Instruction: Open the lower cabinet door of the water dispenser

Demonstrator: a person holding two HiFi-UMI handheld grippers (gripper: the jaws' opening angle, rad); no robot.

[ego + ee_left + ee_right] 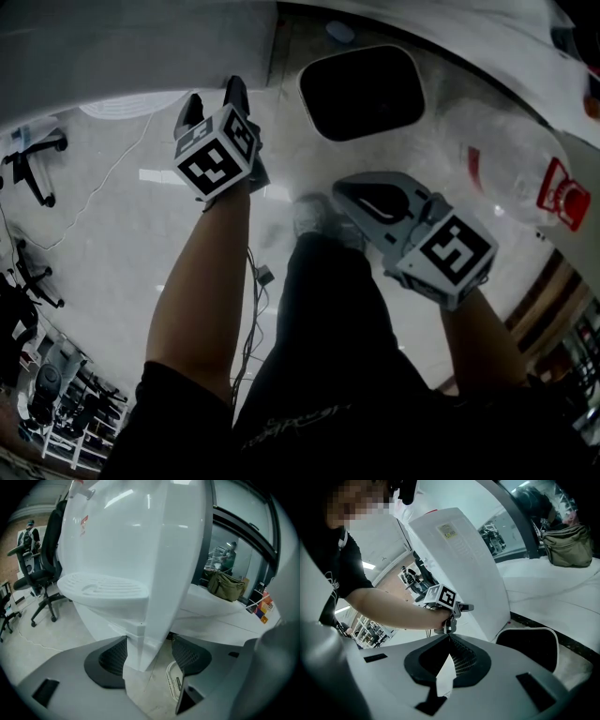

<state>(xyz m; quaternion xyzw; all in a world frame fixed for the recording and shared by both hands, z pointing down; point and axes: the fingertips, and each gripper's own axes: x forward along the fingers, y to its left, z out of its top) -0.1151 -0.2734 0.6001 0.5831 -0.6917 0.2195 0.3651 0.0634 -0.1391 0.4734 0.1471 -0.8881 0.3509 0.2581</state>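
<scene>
The white water dispenser (136, 531) fills the left gripper view, with its slotted drip tray (103, 588) above the lower cabinet front. My left gripper (152, 656) is open wide and straddles the cabinet's bottom corner edge (140, 651). The left pad lies close beside that edge and the right pad stands clear of it. In the head view the left gripper (214, 94) points at the dispenser body (141, 47). My right gripper (345, 194) hangs back over the floor, jaws shut and empty, also seen as the right gripper (449, 641) in its own view.
A black floor mat with a white rim (361, 91) lies right of the dispenser. A clear water jug with a red label (525, 159) is at the far right. Office chairs (40, 578) stand to the left. A green bag (567, 543) rests on a white ledge.
</scene>
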